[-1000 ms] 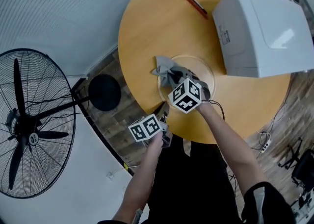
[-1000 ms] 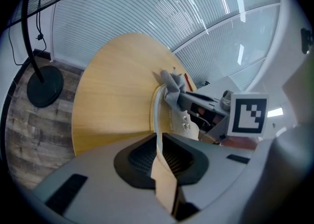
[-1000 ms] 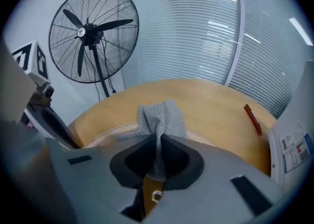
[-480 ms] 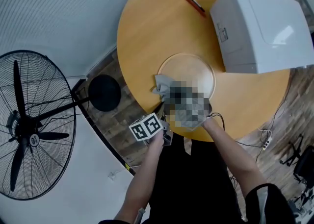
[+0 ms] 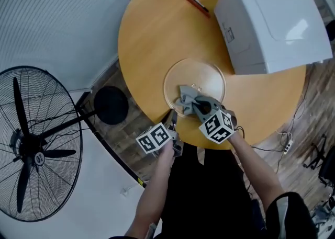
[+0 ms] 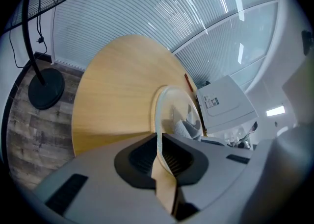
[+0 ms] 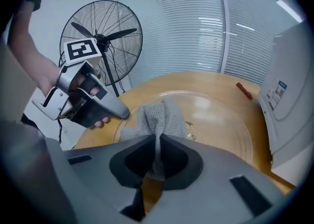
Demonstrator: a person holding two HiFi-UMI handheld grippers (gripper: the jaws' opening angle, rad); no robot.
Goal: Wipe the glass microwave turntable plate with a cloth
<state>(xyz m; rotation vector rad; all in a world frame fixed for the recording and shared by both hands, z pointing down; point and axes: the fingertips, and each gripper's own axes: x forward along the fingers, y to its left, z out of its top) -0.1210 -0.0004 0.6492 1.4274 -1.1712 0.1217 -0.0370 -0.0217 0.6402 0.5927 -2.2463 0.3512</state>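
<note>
1. My left gripper (image 5: 172, 118) is clamped on the plate (image 5: 201, 73) rim at the table's (image 5: 152, 34) near edge.
2. My right gripper (image 5: 199, 106) pinches the cloth (image 5: 185, 97) on the plate's near half; the bare glass lies beyond it.

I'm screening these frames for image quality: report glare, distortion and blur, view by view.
Head view: even light, sharp, with a bright glare patch on the white microwave. Left gripper view: heavy fisheye curving the window blinds, lamp reflections streaking them. Right gripper view: same fisheye; light sheen on the glass turntable plate; the cloth is crisp.
</note>
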